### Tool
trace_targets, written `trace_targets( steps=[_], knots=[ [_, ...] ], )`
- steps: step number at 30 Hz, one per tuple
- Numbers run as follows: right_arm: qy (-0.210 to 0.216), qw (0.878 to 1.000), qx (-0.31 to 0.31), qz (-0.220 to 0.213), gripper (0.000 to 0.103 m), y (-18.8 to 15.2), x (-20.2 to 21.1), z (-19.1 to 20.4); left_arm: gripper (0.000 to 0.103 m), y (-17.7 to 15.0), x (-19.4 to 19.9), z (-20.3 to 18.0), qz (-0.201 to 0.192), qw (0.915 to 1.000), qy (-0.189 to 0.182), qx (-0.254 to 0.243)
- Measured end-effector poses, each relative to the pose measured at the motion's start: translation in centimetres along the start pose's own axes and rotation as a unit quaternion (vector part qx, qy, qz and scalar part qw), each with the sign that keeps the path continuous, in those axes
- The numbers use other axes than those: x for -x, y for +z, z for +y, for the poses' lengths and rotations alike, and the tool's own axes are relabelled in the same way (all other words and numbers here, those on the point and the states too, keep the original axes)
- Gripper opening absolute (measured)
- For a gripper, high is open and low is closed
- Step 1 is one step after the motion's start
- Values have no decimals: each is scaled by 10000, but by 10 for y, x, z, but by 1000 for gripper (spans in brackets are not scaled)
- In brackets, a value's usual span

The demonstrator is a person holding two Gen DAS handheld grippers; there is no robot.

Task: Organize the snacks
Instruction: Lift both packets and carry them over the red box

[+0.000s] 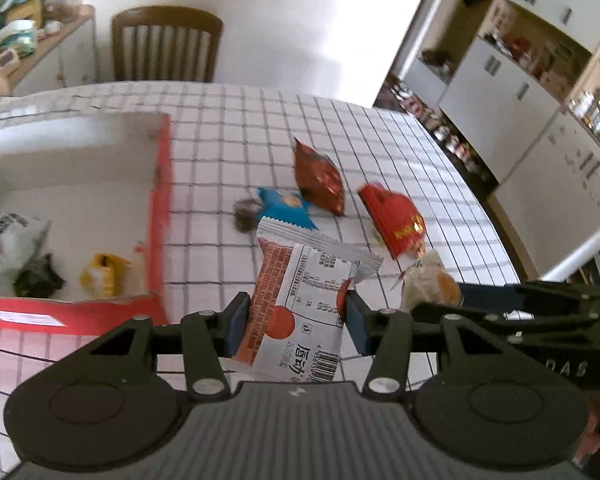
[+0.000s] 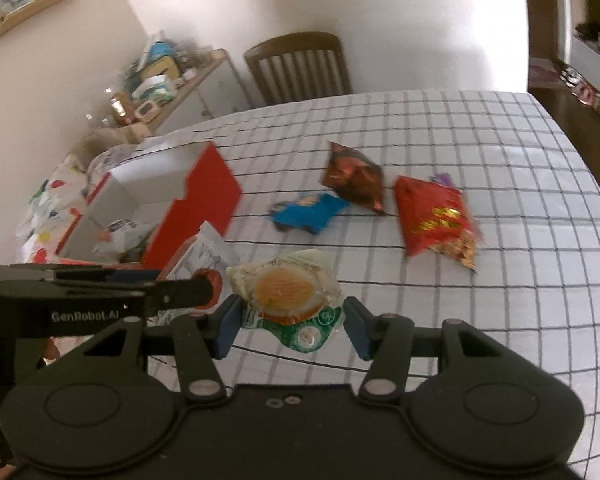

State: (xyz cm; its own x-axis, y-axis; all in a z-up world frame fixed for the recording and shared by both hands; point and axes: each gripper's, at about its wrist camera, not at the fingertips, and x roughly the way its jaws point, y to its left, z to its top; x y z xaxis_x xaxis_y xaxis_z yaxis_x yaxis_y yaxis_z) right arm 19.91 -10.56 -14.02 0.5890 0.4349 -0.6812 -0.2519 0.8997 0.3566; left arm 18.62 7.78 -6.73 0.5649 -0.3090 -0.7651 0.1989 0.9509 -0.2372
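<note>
Showing two held snacks above a table with a white cloth gridded in dark lines (image 2: 460,152), all places given relative to the red cardboard box (image 1: 160,216) with white interior. Left gripper (image 1: 296,316), jaws clamped on a white-and-orange wafer packet (image 1: 300,300): long flat wrapper, crimped serrated end, printed nutrition table, barcode and a red disc, held up just right of the box's near corner. Right gripper (image 2: 292,322), jaws clamped on a clear-wrapped round pastry (image 2: 288,292): translucent crinkled film, orange-yellow cake at the centre, green-and-red printed band at the lower edge, held further right of the box, close beside the wafer packet. Inside the box: a yellow wrapped sweet (image 1: 104,274), a dark green wrapped piece (image 1: 36,278) and a crumpled clear-and-white wrapper (image 1: 12,240), all on the floor of the box toward its near wall. Right of the box, lying on the cloth: a blue packet (image 2: 308,212) nearest, a dark red foil packet (image 2: 354,178) touching or overlapping the blue one at its far right end, and a bright red bag with gold print (image 2: 436,220) furthest from the box, apart from the foil packet. Beyond the box, at the table's far edge: a wooden slat-back chair (image 2: 300,68). Left of the box and behind it: a cluttered sideboard (image 2: 168,76).
</note>
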Motion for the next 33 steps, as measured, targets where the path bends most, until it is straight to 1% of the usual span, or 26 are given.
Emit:
trace_targets(
  steps=[11, 15, 19, 22, 25, 26, 30, 33],
  knots=[
    [338, 9977, 565, -140, 54, 25, -11, 62, 50, 20, 44, 52, -543, 9971, 419, 337],
    [417, 9955, 828, -217, 54, 37, -19, 90, 50, 30, 58, 78, -714, 9946, 584, 473],
    [435, 9934, 1034, -245, 54, 47, -33, 114, 50, 42, 66, 109, -802, 9920, 749, 632],
    [416, 9921, 1160, -235, 54, 54, -45, 131, 50, 50, 64, 132, -773, 9904, 835, 783],
    [368, 9913, 1250, -198, 54, 59, -60, 145, 50, 59, 58, 150, -776, 9882, 1077, 768],
    [352, 9909, 1282, -187, 54, 62, -66, 150, 50, 61, 55, 155, -759, 9879, 1104, 787],
    [172, 9892, 1448, -178, 54, 67, -91, 167, 50, 69, 39, 180, -673, 9846, 1418, 775],
    [-71, 9860, 1659, -181, 54, 69, -112, 180, 50, 74, 24, 198, -529, 9842, 1462, 849]
  ],
)
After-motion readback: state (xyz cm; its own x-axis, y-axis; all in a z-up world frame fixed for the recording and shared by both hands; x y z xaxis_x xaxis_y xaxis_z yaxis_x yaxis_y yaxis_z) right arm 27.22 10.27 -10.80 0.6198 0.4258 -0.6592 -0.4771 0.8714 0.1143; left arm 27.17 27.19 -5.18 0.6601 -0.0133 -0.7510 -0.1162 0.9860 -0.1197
